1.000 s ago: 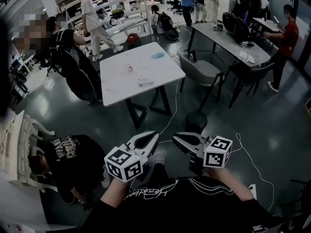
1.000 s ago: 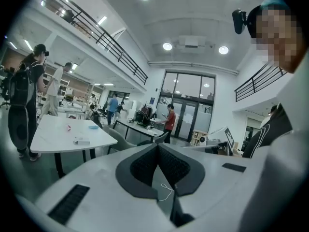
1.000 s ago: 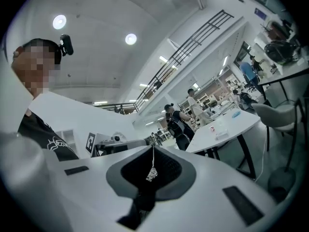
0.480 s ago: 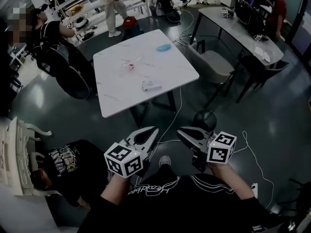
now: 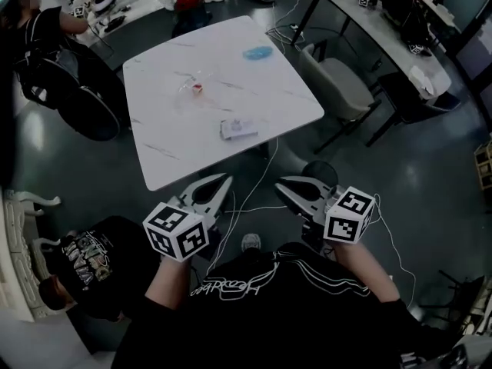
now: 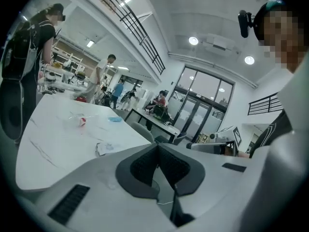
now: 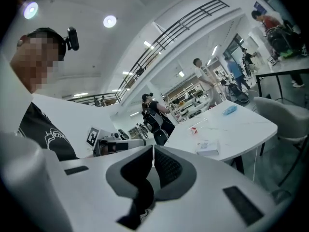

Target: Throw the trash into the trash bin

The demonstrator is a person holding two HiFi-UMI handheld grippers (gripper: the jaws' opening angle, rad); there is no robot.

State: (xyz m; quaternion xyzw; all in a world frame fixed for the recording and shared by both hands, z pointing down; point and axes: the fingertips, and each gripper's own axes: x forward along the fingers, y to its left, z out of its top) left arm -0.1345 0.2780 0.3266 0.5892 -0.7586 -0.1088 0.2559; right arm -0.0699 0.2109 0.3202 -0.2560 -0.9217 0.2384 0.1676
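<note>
White table (image 5: 173,133) bears a flat packet (image 5: 237,128), long axis running left-right.

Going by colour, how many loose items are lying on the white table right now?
Blue item: 1
White packet: 1
Clear wrapper with a red piece: 1
Total: 3
</note>
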